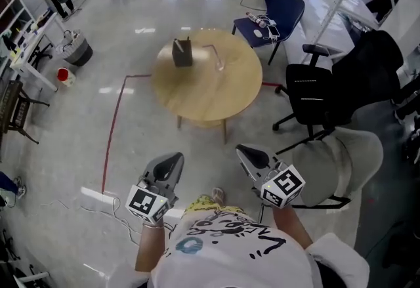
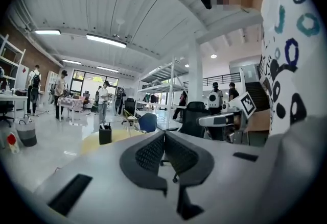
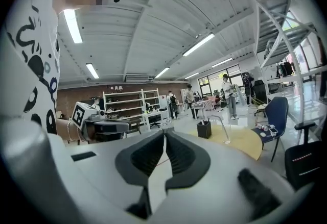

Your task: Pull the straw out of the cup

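A clear cup [image 1: 220,64] with a thin straw [image 1: 211,49] leaning out of it stands on the round wooden table [image 1: 216,93], beside a black box [image 1: 182,52]. In the right gripper view the cup [image 3: 226,139] and its straw [image 3: 219,125] show small and far off, right of the black box [image 3: 204,129]. My left gripper [image 1: 173,162] [image 2: 164,133] and right gripper [image 1: 247,151] [image 3: 164,132] hang close to my body, well short of the table, both shut and empty. The left gripper view shows the box [image 2: 105,134] but not the cup.
A blue chair [image 1: 281,12] with small items stands behind the table, a black office chair [image 1: 331,80] to its right, and a grey chair [image 1: 344,162] near my right arm. Red tape [image 1: 113,130] runs along the floor at left. A white power strip [image 1: 98,197] lies by my feet.
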